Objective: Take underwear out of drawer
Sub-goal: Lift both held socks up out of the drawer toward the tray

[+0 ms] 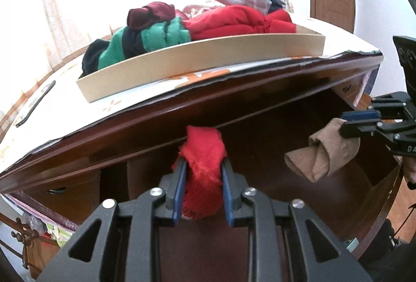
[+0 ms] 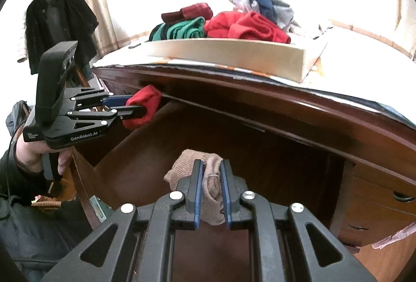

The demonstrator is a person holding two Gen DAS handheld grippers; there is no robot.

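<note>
Bright curtained window behind a dark wooden surface (image 1: 260,89). Our left tongs (image 1: 202,178) grip a red knitted underwear bundle (image 1: 202,152); right tongs (image 2: 211,191) grip a tan one (image 2: 208,178). Both hang above the open brown drawer (image 2: 260,152). Shallow cream tray (image 1: 182,61), up and ahead (already heaped with clothes), lies roughly equally near both.

My left gripper (image 1: 203,170), black with blue pads, clamps red underwear (image 1: 202,152); my right gripper (image 2: 211,172) clamps a tan piece (image 2: 208,178). At twelve o'clock, the cream tray (image 1: 182,58) carries green, maroon, red and grey garments above the dark brown drawer (image 1: 286,126).
</note>
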